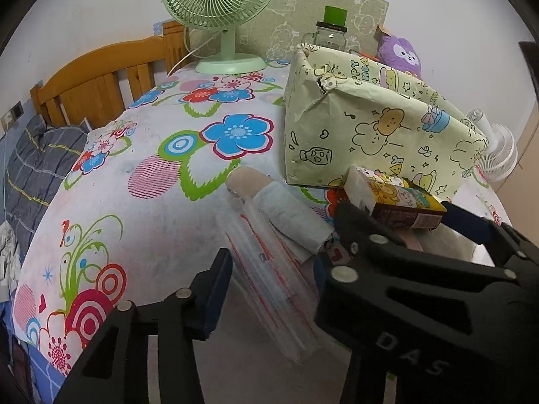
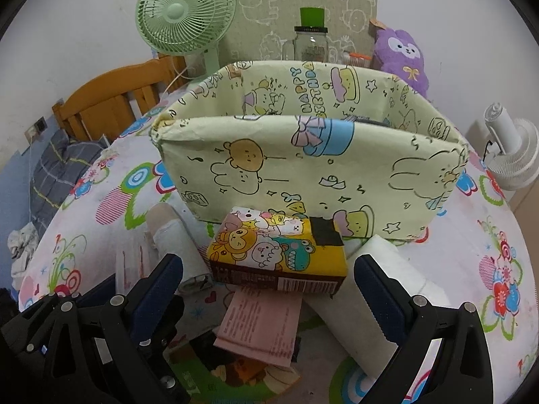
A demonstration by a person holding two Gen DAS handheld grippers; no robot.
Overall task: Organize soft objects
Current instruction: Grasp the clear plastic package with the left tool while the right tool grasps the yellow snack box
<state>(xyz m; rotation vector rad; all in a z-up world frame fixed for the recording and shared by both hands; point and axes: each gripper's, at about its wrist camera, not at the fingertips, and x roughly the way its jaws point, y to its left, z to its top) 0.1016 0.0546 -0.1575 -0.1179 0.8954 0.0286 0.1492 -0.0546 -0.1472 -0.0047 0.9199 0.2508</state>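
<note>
Floral sheeting (image 1: 141, 155) in red, blue and green is spread over the work surface, with a wooden headboard (image 1: 101, 80) and a striped grey pillow (image 1: 37, 158) seen at the far left. A green desk fan (image 1: 219, 3) is stood at the far edge, beside a glass jar with a green lid (image 2: 311, 38); a purple plush toy (image 2: 401, 55) is propped at the far right and a white fan (image 2: 508, 155) further right.

A pale yellow cartoon-print storage box (image 2: 303, 175) is placed centrally, open at the top. Just in front of its near wall a yellow cartoon tissue pack (image 2: 276, 252) is seen, apparently resting on a pink printed sheet (image 2: 262, 323). The right gripper (image 2: 269, 279) is held just short of the pack with its fingers spread wide to either side; no contact can be made out. A white roll (image 2: 397, 279) is lain behind the right-hand finger.

To the left, a rolled beige and pale cloth (image 1: 283, 208) is lain beside a clear plastic packet with red print (image 1: 269, 276). The left gripper (image 1: 273, 289) is positioned over this packet with its fingers apart; whether they touch it cannot be told.
</note>
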